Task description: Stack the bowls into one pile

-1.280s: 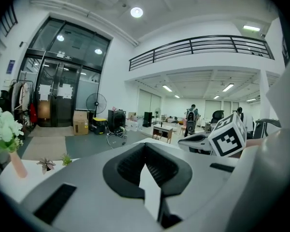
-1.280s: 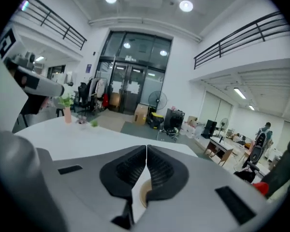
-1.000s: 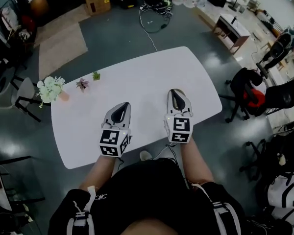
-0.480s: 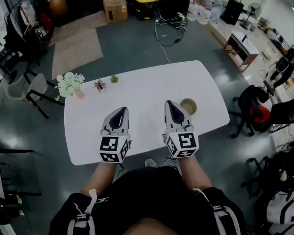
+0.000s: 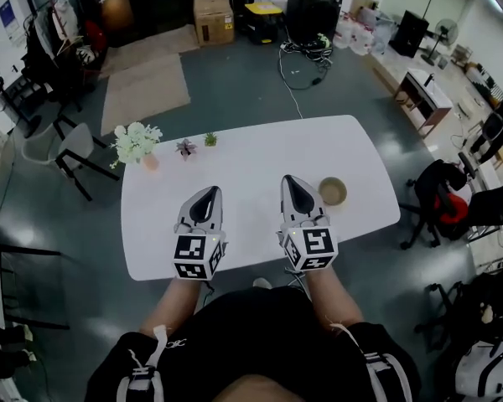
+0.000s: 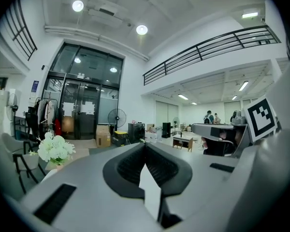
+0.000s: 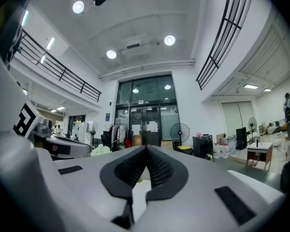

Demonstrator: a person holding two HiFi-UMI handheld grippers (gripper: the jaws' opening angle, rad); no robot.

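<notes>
We hold the left gripper and right gripper side by side above the white table, near its six o'clock edge, both clenched and empty. A tan bowl sits at two o'clock of the right gripper, near the table's three o'clock edge. Flowers stand at ten o'clock.

Your white table stands on grey floor; cardboard box at twelve o'clock, tan rug at eleven o'clock.
</notes>
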